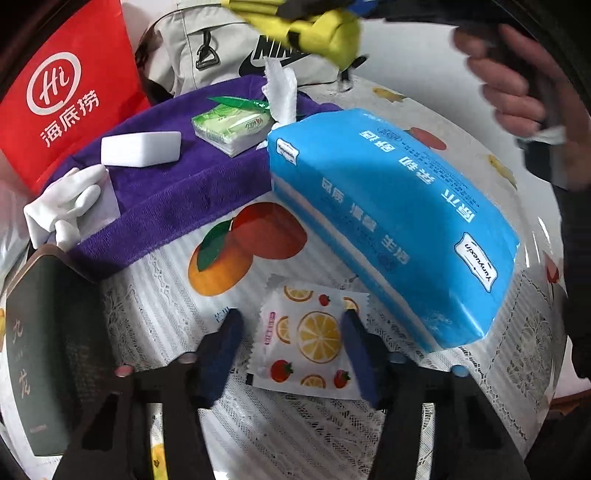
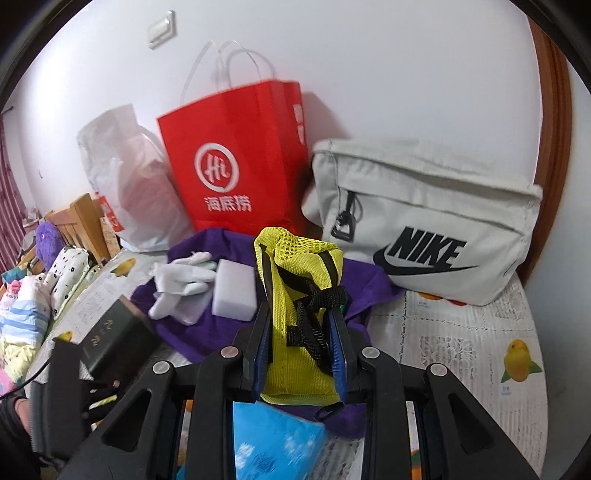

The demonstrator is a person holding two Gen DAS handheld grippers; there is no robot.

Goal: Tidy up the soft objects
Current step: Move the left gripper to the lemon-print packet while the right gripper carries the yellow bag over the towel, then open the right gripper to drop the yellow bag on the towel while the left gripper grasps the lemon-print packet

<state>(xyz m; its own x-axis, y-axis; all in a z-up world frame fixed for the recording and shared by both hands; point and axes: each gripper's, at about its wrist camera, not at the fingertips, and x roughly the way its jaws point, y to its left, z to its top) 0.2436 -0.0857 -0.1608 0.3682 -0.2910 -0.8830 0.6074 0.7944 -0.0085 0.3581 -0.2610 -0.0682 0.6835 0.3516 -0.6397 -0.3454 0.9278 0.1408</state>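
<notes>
My right gripper (image 2: 300, 332) is shut on a yellow mesh pouch (image 2: 295, 295) with black straps, held in the air above the purple towel (image 2: 207, 332); the pouch also shows at the top of the left wrist view (image 1: 325, 29). My left gripper (image 1: 291, 332) is open low over the table, its blue pads on either side of a small fruit-print wipe packet (image 1: 310, 343), not touching it. On the towel (image 1: 177, 184) lie a white sponge block (image 1: 142, 147), a green tissue pack (image 1: 232, 127) and white gloves (image 1: 66, 206). A blue tissue pack (image 1: 399, 221) lies to the right.
A red paper bag (image 2: 236, 166) and a beige Nike bag (image 2: 424, 225) stand against the back wall. A dark box (image 1: 48, 350) sits at the table's left edge. A clear plastic bag (image 2: 125, 177) stands left of the red bag. The tablecloth (image 1: 295, 424) has a fruit print.
</notes>
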